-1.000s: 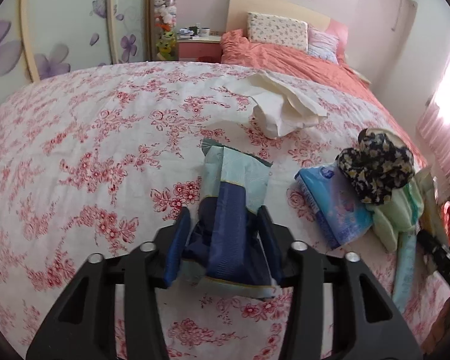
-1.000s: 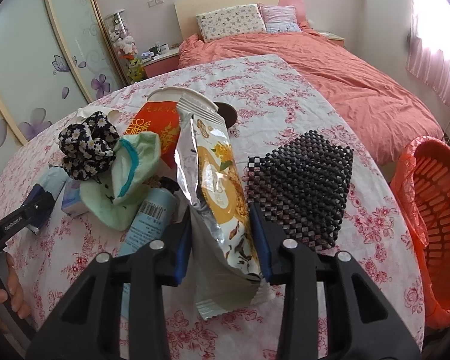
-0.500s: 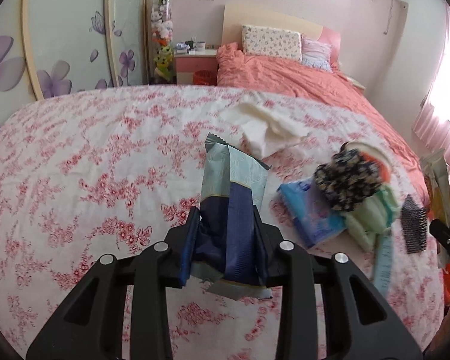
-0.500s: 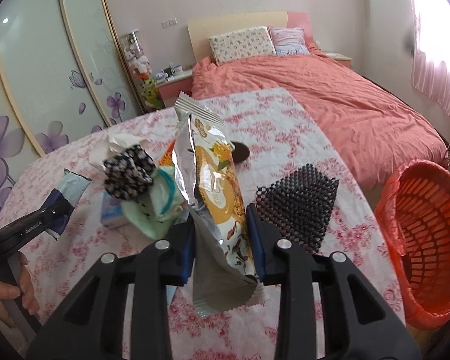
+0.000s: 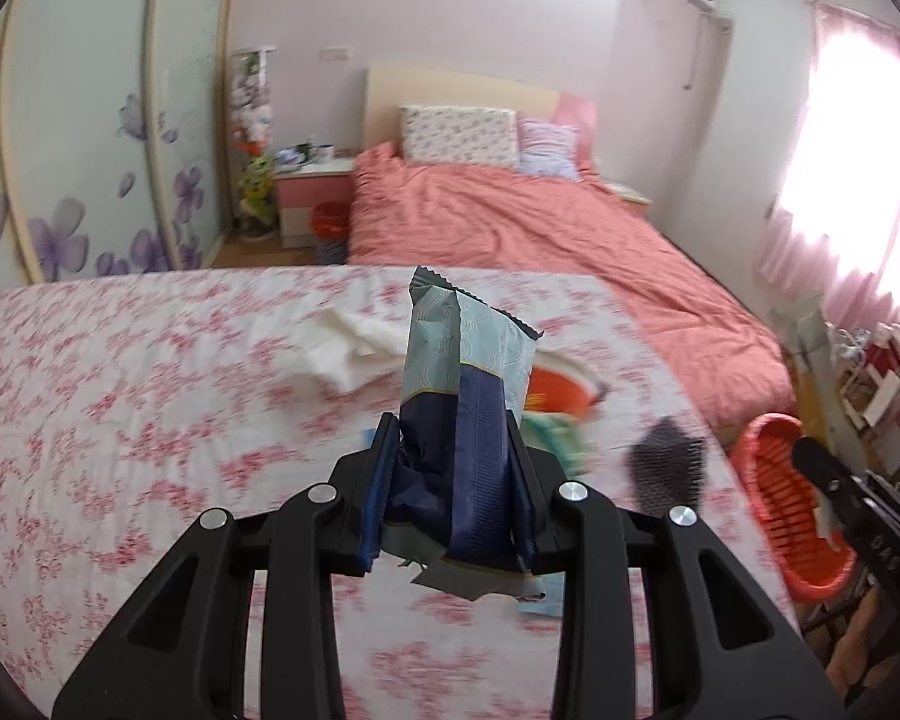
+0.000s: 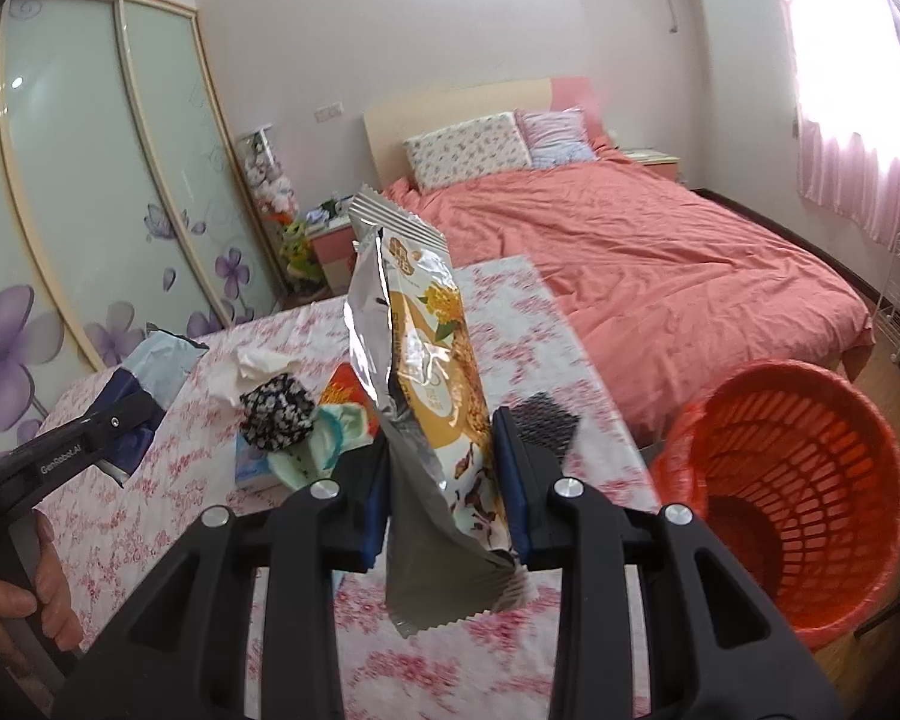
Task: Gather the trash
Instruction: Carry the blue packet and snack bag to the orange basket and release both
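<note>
A home bedroom: made bed (image 6: 660,252) with coral duvet and pillows (image 6: 468,147), pink nightstand (image 5: 309,195), sliding wardrobe doors (image 6: 90,198) with purple flowers, pink curtains (image 6: 858,138), floral-clothed table (image 5: 150,396).

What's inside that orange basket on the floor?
The orange basket looks empty: bare slatted walls and a dark bottom show. Its near rim hides the closest part of the floor inside.

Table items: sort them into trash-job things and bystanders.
Job:
- blue wrapper, in left gripper
- silver snack wrapper, in right gripper
- orange basket
- crumpled tissue

Lying about:
- floral scrunchie
- black mesh mat
- green cloth
</note>
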Tool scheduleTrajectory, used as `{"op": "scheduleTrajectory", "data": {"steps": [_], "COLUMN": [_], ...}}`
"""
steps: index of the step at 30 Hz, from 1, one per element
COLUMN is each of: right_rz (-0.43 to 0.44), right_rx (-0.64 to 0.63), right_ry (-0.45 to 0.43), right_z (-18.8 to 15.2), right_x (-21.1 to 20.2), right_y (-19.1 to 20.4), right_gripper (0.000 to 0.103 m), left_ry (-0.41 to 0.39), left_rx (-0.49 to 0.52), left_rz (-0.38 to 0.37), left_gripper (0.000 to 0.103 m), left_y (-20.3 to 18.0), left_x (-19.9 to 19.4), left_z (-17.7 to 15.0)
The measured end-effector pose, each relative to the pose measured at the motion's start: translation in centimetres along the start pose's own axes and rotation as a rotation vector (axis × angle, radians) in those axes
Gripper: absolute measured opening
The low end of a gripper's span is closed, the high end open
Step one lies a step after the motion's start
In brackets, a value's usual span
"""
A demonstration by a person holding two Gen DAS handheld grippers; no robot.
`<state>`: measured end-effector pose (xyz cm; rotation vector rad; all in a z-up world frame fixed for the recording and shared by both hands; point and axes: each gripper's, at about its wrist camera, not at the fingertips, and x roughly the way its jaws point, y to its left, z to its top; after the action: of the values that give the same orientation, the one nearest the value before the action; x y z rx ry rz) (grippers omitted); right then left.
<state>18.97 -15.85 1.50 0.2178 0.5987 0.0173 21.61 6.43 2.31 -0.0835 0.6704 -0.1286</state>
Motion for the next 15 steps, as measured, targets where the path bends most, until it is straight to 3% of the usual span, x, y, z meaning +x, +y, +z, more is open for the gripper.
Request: {"op": "scheduleTrajectory", "data": {"steps": [9,15], "right_rz": [-0.08,-0.14], "right_rx": [0.064,0.112], "right_ry": [-0.086,-0.12], "right_z": [0.8,0.8], "right_x": [-4.2,-6.2], "right_y": [-5.5,-9.5], "right_gripper": [0.032,0.032], "left_ry": [-0.048,-0.028], "left_rx": [0.08,0.124], "left_rz": [-0.136,-0.232], "left_gripper": [0.034,0.034], "left_y": [-7.3,-11.9], "left_x": [-1.2,-0.5], "left_z": [0.4,0.1]}}
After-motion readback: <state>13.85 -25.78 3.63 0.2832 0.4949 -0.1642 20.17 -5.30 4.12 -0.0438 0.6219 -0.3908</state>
